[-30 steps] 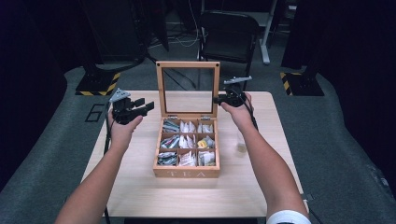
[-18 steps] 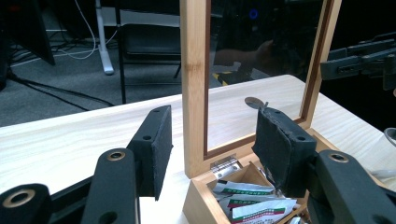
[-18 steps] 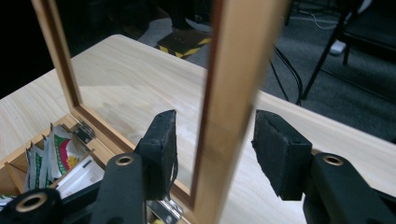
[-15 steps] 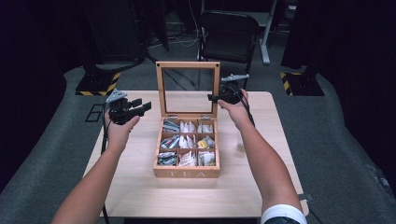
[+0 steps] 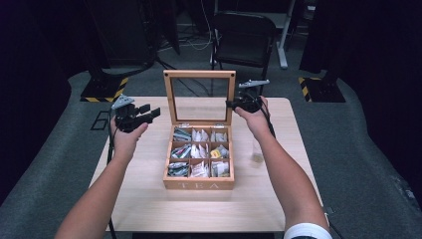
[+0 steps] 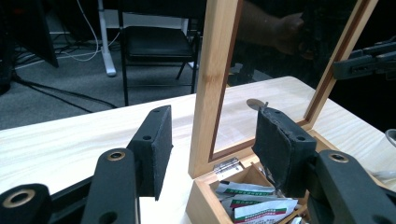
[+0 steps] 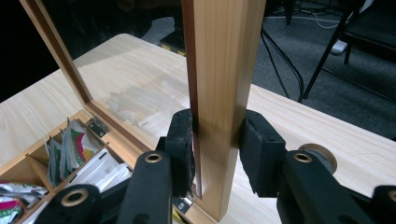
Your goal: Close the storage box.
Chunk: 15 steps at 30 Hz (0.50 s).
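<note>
Bamboo tea box with nine compartments of sachets sits mid-table on the pale wooden table, its glass-paned lid standing upright at the back. The right gripper reaches the lid's right upright from the side; its jaws have just been closing, and in the right gripper view the two black pads press on either face of that wooden frame post, so the lid is clamped. The left gripper hovers off the box's left rear corner, jaws partly open with nothing held; in the left gripper view the lid's other upright stands between the pads without touching them.

Close to the person's right forearm a clear glass stands on the table, just beside the box. A black chair stands behind the table, on grey floor with cables.

The left gripper view shows the small metal hinge at the lid's base and sachets below it. The right gripper view shows a second hinge across the pane.
</note>
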Motion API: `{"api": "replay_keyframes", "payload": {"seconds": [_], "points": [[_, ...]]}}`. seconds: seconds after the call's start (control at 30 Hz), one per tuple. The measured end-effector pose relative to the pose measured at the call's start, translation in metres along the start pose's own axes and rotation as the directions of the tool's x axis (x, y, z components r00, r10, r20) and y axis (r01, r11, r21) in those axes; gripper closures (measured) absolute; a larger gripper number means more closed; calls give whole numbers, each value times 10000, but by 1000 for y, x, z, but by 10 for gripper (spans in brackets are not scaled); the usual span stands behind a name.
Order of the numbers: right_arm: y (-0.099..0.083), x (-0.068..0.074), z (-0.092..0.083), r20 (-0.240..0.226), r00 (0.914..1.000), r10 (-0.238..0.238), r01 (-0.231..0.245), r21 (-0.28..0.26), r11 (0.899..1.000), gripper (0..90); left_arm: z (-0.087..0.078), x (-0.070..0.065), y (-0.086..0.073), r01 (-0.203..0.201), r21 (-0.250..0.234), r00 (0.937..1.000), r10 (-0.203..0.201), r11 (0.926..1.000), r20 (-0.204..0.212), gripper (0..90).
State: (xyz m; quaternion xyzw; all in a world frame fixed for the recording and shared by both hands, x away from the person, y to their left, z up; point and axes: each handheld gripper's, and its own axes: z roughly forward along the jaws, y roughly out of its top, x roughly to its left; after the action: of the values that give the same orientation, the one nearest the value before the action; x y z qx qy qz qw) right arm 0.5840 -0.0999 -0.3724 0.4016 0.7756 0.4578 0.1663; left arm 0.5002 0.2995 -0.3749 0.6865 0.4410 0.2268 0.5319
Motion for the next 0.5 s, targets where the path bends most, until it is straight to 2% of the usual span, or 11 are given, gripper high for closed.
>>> {"api": "replay_keyframes", "payload": {"seconds": [0.27,0.5], "points": [[-7,8,-10,-91,9982,-594,593,-179,9981,647,5,-8,2,-85,-37,9999,85,10000,125,466],[-15,14,-18,-290,9976,-622,607,-499,9969,619,5,-15,7,-176,-268,9996,182,9995,211,479]]}}
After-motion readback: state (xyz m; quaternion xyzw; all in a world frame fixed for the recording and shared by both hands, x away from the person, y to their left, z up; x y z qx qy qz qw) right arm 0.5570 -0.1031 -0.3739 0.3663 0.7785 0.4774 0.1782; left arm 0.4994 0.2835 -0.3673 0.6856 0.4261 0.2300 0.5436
